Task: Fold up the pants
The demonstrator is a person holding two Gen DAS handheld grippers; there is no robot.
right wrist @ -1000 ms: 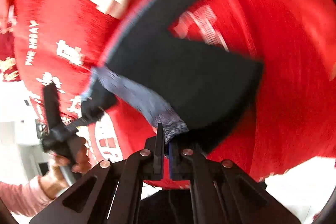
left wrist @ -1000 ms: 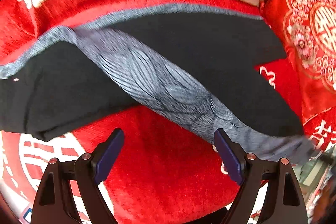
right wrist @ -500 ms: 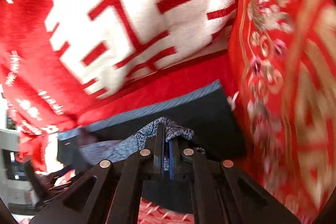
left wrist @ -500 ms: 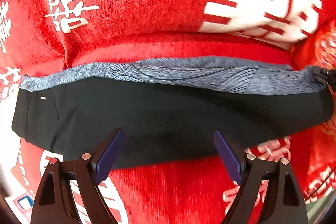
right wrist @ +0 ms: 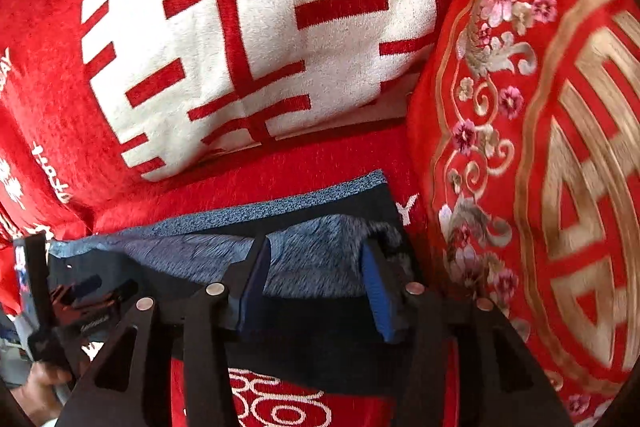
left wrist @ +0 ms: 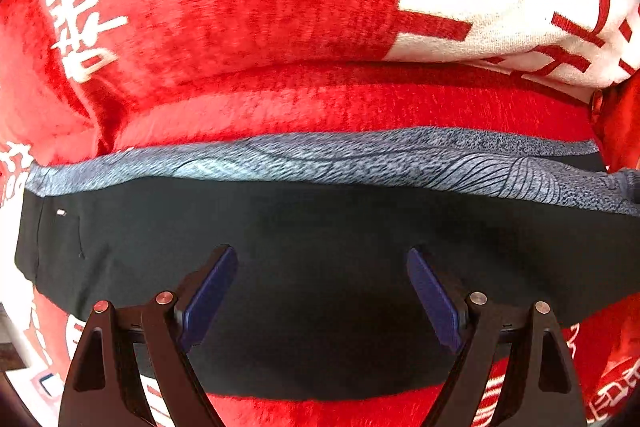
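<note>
The black pants [left wrist: 320, 239] with a grey-blue patterned side stripe [left wrist: 360, 163] lie folded lengthwise on the red blanket [left wrist: 260, 27]. My left gripper [left wrist: 322, 291] is open, its blue pads over the black cloth near the fold's near edge. In the right wrist view the pants' end [right wrist: 312, 259] lies flat with the patterned stripe on top. My right gripper [right wrist: 316, 283] is open with its pads on either side of that stripe end. The left gripper [right wrist: 80, 303] shows at the far left of that view.
A red cushion with a white double-happiness sign [right wrist: 248, 27] stands behind the pants. A red and gold embroidered cushion [right wrist: 540, 147] stands close to the right end of the pants. The blanket carries white characters [left wrist: 76, 15].
The right gripper carried the patterned leg end over onto the other leg and has opened, letting it go. The left gripper has moved closer over the black cloth.
</note>
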